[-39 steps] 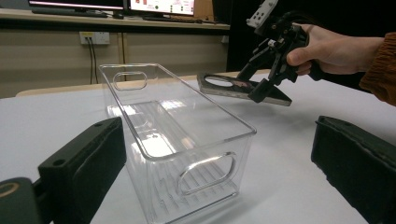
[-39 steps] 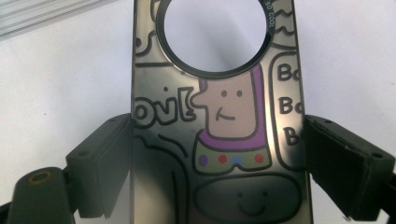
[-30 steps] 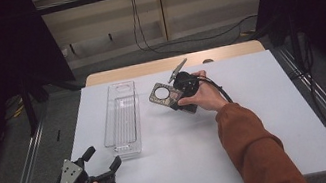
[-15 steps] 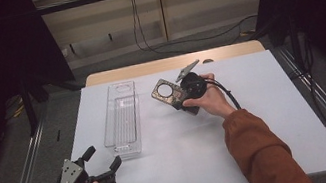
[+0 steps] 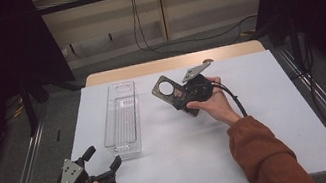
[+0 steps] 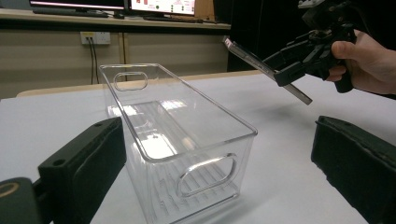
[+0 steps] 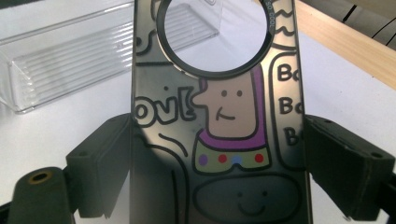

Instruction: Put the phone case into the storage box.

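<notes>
Across the table [image 5: 267,119], biggest thing first: a white sheet covers most of it, with a strip of bare wood along the far edge. Next down in size is the clear bin [image 5: 122,119], sitting lengthwise toward the left side, running from near the far edge back toward the middle. Looks empty from the left gripper view, ribbed floor and handle cutouts at both ends.

Then the grippers. Right gripper [image 5: 183,99] is up off the table past the middle, just right of the bin, jaws closed on the long edges of a phone case [image 7: 219,116]. Dark case, cartoon doodles on it, big round camera hole at the top end, held tilted in the air. Left gripper [image 5: 97,170] is parked at the near left corner, jaws spread wide with nothing between them, pointed at the bin's near end.

My read: the case is picked up and we're in the carry step, headed for the bin. Next move would be swinging it left over the bin opening, lowering it between the walls, then letting go. Tilt probably wants flattening first so it doesn't catch the rim.
</notes>
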Available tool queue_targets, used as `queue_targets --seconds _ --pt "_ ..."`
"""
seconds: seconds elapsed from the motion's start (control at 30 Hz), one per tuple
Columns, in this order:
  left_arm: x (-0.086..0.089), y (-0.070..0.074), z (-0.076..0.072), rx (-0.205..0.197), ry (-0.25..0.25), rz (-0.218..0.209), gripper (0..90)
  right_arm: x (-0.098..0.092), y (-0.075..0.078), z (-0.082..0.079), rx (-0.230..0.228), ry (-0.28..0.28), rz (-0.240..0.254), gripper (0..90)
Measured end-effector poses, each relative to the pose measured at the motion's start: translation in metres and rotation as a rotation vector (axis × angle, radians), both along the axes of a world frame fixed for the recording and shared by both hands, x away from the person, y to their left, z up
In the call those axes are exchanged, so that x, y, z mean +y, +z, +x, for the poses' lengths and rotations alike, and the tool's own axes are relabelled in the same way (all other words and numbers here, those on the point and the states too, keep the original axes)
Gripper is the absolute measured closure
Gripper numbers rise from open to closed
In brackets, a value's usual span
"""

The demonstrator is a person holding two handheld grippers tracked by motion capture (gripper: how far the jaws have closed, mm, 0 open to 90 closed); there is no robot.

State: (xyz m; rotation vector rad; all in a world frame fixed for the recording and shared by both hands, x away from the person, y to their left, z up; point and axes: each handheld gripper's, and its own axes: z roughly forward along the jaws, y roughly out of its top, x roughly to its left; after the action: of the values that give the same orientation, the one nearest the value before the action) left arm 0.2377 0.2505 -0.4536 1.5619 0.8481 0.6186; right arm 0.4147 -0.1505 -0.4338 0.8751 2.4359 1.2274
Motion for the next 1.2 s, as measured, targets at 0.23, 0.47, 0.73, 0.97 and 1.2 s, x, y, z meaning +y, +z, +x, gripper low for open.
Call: queue_targets --seconds 0.23,0.47,0.73,0.97,1.2 --pt "0.0 0.0 0.0 0.0 -0.007 0.002 3.4 -0.005 -0.002 -0.007 -0.028 -0.035 0.051 12.3" --pt "0.0 0.0 0.0 0.0 -0.006 0.001 3.4 -0.017 -0.004 -0.013 -0.031 -0.046 0.159 12.2" --pt "-0.002 0.0 -0.001 0.002 -0.019 -0.009 3.4 -0.03 -0.003 -0.023 -0.048 -0.035 0.188 12.2" --pt "-0.004 0.0 -0.001 0.004 -0.02 -0.006 3.4 -0.044 0.002 -0.037 -0.062 -0.038 0.218 12.2" --pt "-0.008 0.001 -0.001 0.011 -0.028 -0.006 3.4 -0.057 0.003 -0.051 -0.079 -0.042 0.244 12.2"
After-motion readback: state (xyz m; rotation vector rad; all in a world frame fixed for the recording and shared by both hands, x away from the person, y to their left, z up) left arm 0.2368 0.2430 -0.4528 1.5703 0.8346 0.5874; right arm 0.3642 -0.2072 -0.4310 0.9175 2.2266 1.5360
